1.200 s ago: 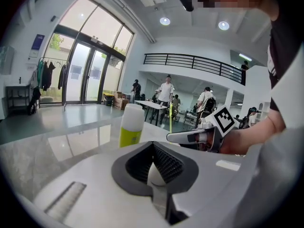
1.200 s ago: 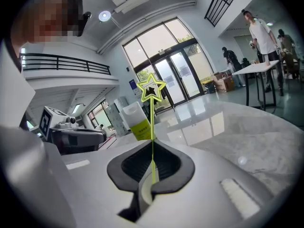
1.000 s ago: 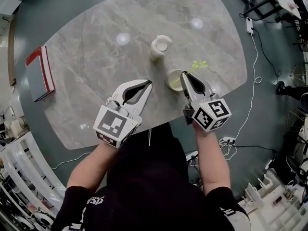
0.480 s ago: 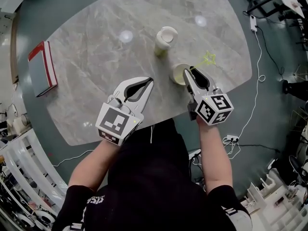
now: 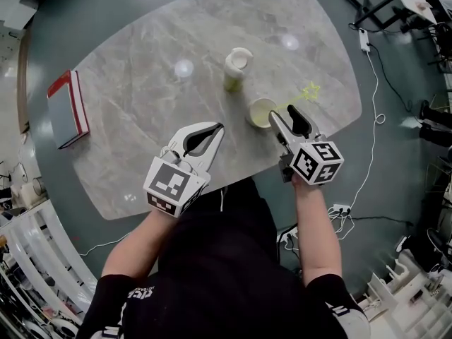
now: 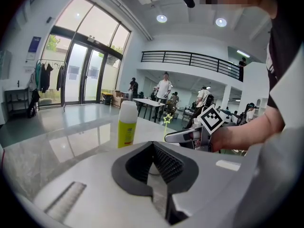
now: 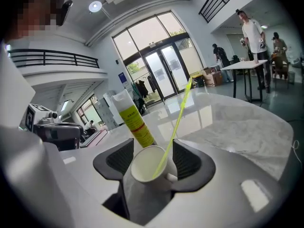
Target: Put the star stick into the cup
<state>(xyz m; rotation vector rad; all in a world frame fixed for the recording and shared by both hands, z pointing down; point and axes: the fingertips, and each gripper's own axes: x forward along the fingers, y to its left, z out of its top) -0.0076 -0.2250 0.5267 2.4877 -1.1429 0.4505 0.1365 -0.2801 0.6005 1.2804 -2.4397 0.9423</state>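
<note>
Star stick (image 7: 176, 120) leaning in cup (image 7: 147, 172), right tool (image 7: 154, 151) just widened, cup between, left tool (image 6: 153, 151) closed, empty.

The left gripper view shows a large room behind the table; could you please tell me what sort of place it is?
Probably an open hall or lobby used as a workspace: tall glass doors, an upper balcony railing, and people standing around tables in the background.

Our head view looks steeply down on the grey marble worktop (image 5: 141, 104); both gripper views skim low across it, sharing the yellow-labelled white plastic bottle (image 6: 127, 126).
</note>
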